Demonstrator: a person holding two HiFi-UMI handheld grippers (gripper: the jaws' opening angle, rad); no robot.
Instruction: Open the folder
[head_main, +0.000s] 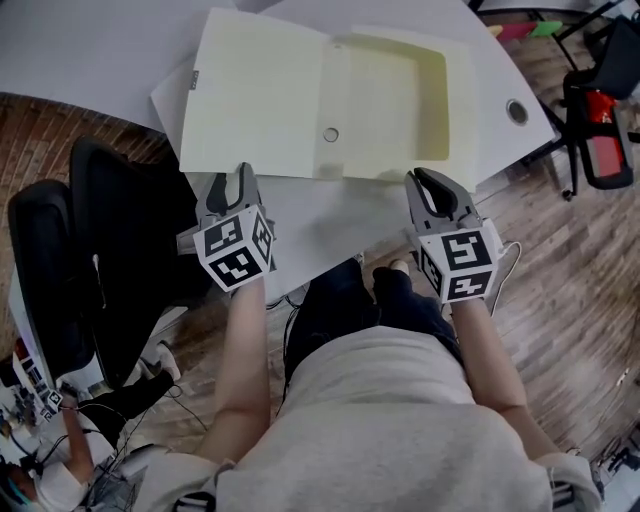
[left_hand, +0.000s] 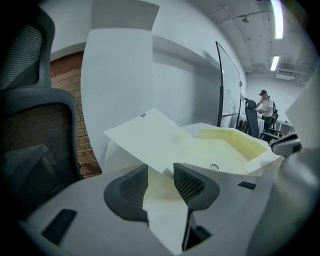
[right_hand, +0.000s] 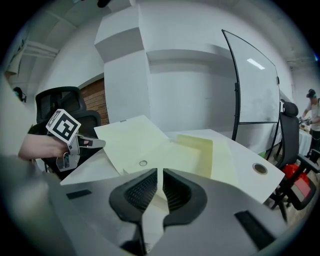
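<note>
A pale yellow box folder (head_main: 260, 95) lies open on the white table (head_main: 90, 50), its flat lid spread to the left and its shallow tray (head_main: 395, 100) to the right. My left gripper (head_main: 233, 178) hovers at the lid's near edge, open, with nothing gripped. In the left gripper view the lid (left_hand: 160, 137) lies beyond the spread jaws of the left gripper (left_hand: 161, 167). My right gripper (head_main: 418, 177) hangs off the tray's near right corner, jaws together on nothing. The right gripper view shows the folder (right_hand: 145, 140) ahead of the right gripper (right_hand: 160, 172), with the left gripper (right_hand: 97, 143) at its left.
Black office chairs (head_main: 120, 250) stand left of me beside the table. A cable grommet (head_main: 517, 111) sits in the table's right end. A chair with red parts (head_main: 605, 110) is at the far right, and a glass board (right_hand: 255, 85) behind the table. A person (left_hand: 265, 105) stands far off.
</note>
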